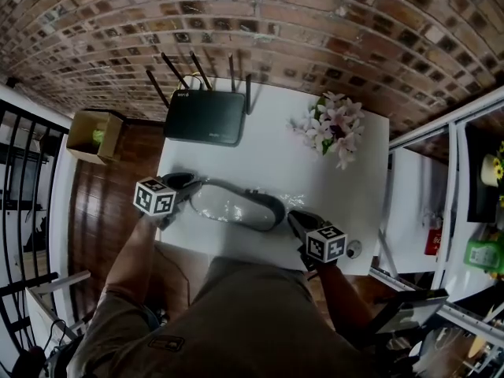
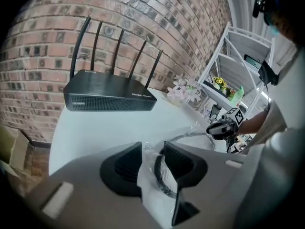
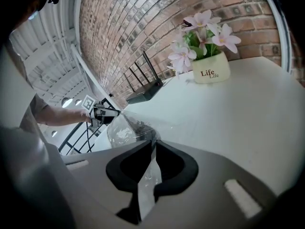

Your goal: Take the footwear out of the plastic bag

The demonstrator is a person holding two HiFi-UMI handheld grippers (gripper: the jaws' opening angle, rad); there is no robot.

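A clear plastic bag [image 1: 224,203] lies across the front of the white table [image 1: 276,164], with dark grey footwear [image 1: 266,211] inside it. My left gripper [image 1: 183,185] is at the bag's left end. In the left gripper view the left gripper [image 2: 152,159] stands open, with the bag's film [image 2: 155,194] and the footwear's dark rim [image 2: 160,181] between the jaws. My right gripper [image 1: 298,220] is at the bag's right end. In the right gripper view the right gripper [image 3: 153,149] is shut on a strip of the bag [image 3: 125,130].
A black router [image 1: 206,116] with several antennas stands at the table's back left. A pot of pink flowers [image 1: 335,128] stands at the back right. A small round object [image 1: 353,249] sits by the front right edge. A cardboard box [image 1: 94,135] is on the floor at the left, shelving [image 1: 465,211] at the right.
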